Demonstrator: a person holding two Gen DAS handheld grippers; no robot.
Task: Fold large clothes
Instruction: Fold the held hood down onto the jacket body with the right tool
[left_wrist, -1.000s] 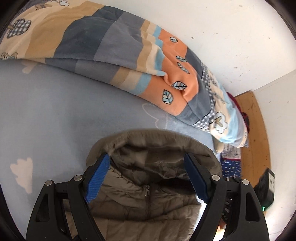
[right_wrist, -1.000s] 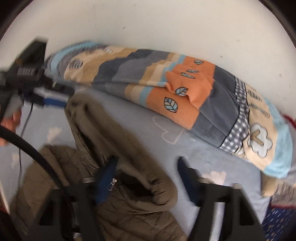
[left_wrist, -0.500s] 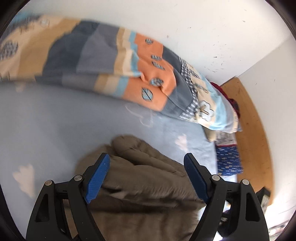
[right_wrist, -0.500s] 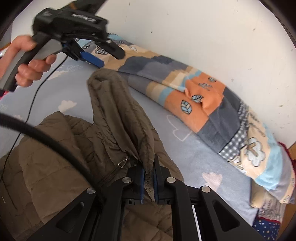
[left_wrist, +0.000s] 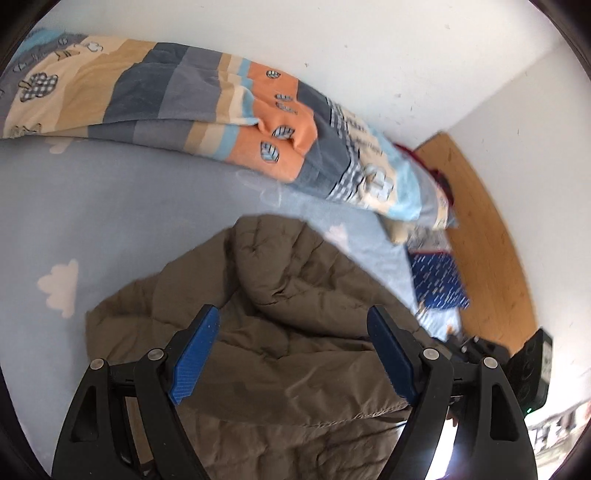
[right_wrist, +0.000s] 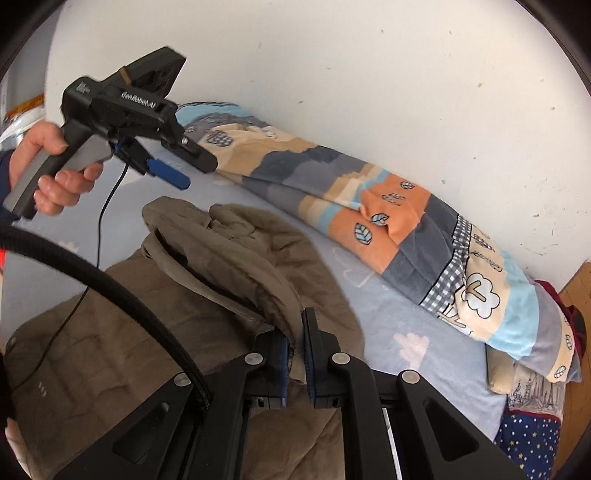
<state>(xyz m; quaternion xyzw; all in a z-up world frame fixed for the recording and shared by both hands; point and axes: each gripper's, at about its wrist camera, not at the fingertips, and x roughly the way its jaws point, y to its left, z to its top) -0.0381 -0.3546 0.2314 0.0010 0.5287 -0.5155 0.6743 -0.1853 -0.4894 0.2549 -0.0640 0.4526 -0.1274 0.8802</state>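
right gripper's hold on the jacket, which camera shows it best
The right wrist view: the right gripper is shut on a fold of the brown jacket, right in front of the lens. The left wrist view shows only a dark bit of that gripper past the jacket's edge, not the pinch.

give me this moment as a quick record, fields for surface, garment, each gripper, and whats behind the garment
surface: blue bed sheet with pale cloud prints
garment: olive-brown padded jacket, bunched up, hood end lifted
right gripper: shut on a fold of the jacket near the hood edge
left gripper: open, above the jacket, nothing between its pads; held by a hand
behind garment: striped patterned quilt rolled along the white wall
far corner: wooden floor
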